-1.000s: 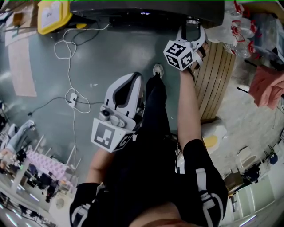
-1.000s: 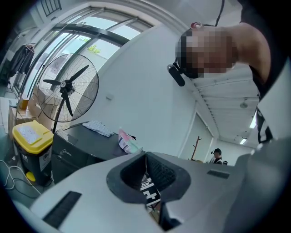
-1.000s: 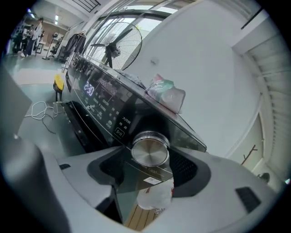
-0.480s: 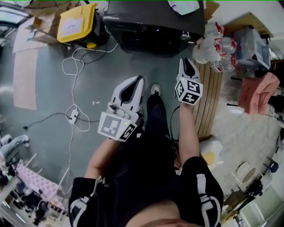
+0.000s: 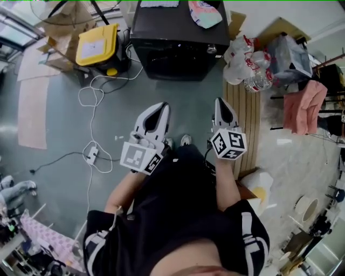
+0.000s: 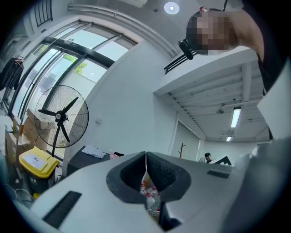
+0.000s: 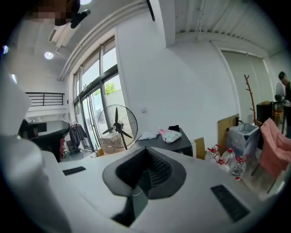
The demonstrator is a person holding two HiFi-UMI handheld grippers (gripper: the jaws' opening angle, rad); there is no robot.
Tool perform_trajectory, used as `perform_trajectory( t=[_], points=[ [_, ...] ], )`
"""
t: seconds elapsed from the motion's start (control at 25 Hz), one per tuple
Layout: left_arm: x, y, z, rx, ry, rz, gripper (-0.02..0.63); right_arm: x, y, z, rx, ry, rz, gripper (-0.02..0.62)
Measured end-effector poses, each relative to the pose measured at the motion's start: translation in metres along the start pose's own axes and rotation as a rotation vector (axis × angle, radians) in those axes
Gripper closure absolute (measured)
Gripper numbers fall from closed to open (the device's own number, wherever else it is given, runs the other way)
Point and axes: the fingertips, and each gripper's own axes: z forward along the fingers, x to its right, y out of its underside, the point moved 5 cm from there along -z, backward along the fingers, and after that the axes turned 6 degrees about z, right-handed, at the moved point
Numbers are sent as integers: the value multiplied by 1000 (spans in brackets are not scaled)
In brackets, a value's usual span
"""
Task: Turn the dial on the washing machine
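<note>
Standing: person (image 5: 178,215) in black, well back from the washer (image 5: 178,59), both grippers out front over the grey floor (image 5: 54,135).
Washer: dark box at the top of the head view, front facing the person.
Dial: small silvery knob (image 5: 211,49) at the right end of the washer's front; nothing touches it, and it is well apart from both grippers.
Left gripper (image 5: 160,108): jaws pressed together, nothing between them; tip points toward the washer.
Right gripper (image 5: 221,102): jaws closed tip to tip, empty; it sits just beside the wooden slats (image 5: 250,113), roughly in line with the dial but far short of it.
Washer top: pale printed bag (image 5: 205,13) at the right, checked cloth (image 5: 159,3) at the back edge.
Floor, left side: yellow-lidded bin (image 5: 97,43) next to the washer; white cable (image 5: 86,91) loops down to a power strip (image 5: 91,155).
Floor, right side: cluster of water bottles (image 5: 245,62) near the washer's right corner, pink cloth (image 5: 304,105) further right.
Fan (image 6: 61,117): standing by the windows, beyond the washer in both gripper views.
</note>
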Motion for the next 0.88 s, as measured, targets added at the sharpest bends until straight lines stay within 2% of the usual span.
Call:
perform_trajectory(
  t=[0.16,0.36,0.88],
  points=[
    [14,-7,-17,13,-22,1,583,-19,-2,-42,8,-31,-12,569],
    [30,-2,-16,-4,-25,14,581,-22,-12,-65,33,-63,-20,569],
    [46,-4,-1,-11,-13,46,581,-12,-23,-69,36,-53,-50,571]
  ],
)
